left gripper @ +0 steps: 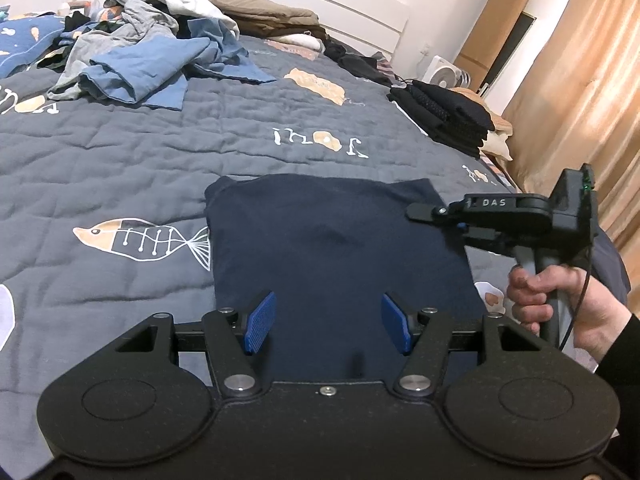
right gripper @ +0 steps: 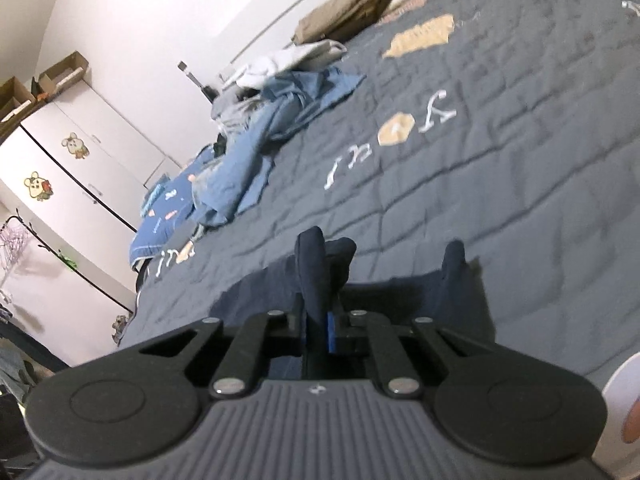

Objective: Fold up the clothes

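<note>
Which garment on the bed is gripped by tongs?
The navy shirt, flat nearest the cameras; the right tongs pinch its fabric. The blue-grey heap and black stack lie untouched.

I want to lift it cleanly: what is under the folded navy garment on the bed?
The folded navy garment lies flat on the grey quilted bedspread with fish prints, which shows along its edges. Anything directly beneath is covered. The right gripper pinches its edge.
</note>
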A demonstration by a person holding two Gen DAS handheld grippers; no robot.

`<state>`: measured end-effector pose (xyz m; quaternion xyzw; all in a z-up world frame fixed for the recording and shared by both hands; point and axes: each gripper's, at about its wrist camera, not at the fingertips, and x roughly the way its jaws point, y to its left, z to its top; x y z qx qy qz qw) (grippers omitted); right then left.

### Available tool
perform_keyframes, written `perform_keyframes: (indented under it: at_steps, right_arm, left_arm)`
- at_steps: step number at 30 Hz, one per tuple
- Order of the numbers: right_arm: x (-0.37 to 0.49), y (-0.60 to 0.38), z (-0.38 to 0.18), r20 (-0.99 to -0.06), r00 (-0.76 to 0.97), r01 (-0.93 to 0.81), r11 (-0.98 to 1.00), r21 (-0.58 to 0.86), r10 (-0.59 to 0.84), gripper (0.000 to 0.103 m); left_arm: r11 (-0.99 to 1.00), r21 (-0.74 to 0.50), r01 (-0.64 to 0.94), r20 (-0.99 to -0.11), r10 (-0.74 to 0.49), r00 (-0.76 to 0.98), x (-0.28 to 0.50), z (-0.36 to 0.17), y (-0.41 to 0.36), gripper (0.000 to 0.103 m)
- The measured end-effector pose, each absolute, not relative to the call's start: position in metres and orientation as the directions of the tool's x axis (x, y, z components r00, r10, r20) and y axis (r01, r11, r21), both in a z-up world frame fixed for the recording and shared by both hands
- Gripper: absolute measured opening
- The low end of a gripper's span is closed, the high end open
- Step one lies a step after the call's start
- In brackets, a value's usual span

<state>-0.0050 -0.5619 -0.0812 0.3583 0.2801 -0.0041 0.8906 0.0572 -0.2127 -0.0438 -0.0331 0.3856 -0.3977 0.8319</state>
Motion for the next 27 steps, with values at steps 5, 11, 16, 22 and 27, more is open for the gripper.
perform_keyframes:
  at_steps: [5,11,16,22,27]
  right_arm:
    - [-0.005,-0.575,-0.096,-0.546,0.824,0.271,0.743,0.612,0.149,0.009]
    - [-0.002,-0.582,-0.111,-0.614,0.774,0.323,0.739,0.591,0.153,0.015]
    - [-0.019,-0.588,-0.083,-0.570,0.814,0.316,0.735,0.599,0.114,0.020]
    - [-0.036,-0.566,-0.070,-0.605,0.775,0.264,0.777,0.571,0.181,0.031]
    - [-0.056,-0.544,-0.067,-0.641,0.750,0.259,0.819,0.513,0.164,0.033]
  left_arm:
    - [0.680,-0.360,0.639,-0.616,-0.687,0.385,0.057,-0.044,-0.212,0.058]
    - [0.687,-0.350,0.637,-0.626,-0.677,0.386,0.059,-0.046,-0.213,0.060]
    - [0.685,-0.347,0.640,-0.628,-0.677,0.384,0.058,-0.047,-0.213,0.060]
    - [0.678,-0.339,0.652,-0.630,-0.678,0.378,0.055,-0.048,-0.214,0.060]
    - [0.669,-0.340,0.661,-0.618,-0.689,0.379,0.049,-0.043,-0.211,0.060]
